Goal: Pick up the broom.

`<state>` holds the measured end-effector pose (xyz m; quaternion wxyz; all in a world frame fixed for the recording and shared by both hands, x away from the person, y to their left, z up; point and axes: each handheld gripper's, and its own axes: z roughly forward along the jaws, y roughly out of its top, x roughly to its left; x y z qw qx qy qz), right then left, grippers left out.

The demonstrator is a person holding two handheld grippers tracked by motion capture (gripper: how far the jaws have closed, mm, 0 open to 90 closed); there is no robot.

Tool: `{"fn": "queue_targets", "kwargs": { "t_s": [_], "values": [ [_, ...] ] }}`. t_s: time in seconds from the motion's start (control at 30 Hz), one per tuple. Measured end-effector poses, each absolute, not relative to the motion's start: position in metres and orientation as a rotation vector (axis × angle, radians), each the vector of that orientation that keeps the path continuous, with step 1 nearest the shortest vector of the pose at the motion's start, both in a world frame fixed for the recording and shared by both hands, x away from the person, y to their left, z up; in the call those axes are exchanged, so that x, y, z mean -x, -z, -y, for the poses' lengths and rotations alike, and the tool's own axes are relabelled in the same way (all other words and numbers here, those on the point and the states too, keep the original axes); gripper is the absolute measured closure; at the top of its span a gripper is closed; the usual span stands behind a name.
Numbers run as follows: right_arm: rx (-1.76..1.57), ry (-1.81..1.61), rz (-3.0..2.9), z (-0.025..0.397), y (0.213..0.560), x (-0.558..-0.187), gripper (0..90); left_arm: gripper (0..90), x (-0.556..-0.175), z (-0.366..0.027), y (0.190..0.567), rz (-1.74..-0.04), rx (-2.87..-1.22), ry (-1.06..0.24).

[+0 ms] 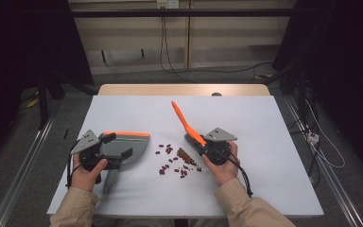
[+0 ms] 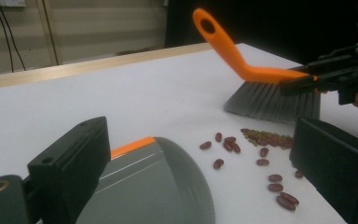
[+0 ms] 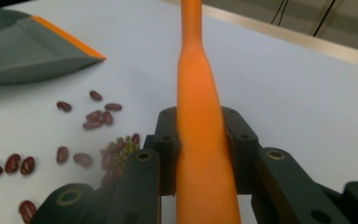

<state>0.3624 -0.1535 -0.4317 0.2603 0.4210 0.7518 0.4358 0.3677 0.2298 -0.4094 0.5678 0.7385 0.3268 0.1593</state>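
Observation:
A grey dustpan (image 1: 134, 147) with an orange lip lies on the white table (image 1: 264, 123) at the left, its handle toward the person. My left gripper (image 1: 119, 145) sits over it, jaws wide apart; in the left gripper view (image 2: 200, 140) the dustpan (image 2: 154, 186) lies low between them, clear of the right jaw. My right gripper (image 1: 202, 142) is shut on the orange handle of a brush (image 1: 184, 120); the right gripper view (image 3: 200, 135) shows the brush handle (image 3: 198, 93) clamped. Its grey bristles (image 2: 270, 100) rest behind scattered red beans (image 1: 172, 161) and a small heap of green ones (image 2: 265, 137).
The beans (image 3: 93, 116) spread between the dustpan (image 3: 23, 51) and the brush. A wooden strip (image 1: 184, 90) edges the table's far side. Cables (image 1: 321, 142) trail on the floor at the right, and metal rails (image 1: 23, 165) run along both sides.

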Motion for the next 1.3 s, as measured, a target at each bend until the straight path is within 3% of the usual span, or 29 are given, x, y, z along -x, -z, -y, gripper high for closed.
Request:
{"fn": "queue_targets", "kwargs": {
  "t_s": [1.3],
  "values": [
    [-0.981, -1.158, -2.114, 0.115, 0.436, -0.342, 70.9, 5.2, -0.367, -0.230, 0.409, -0.768, -1.736, -0.377]
  ]
}}
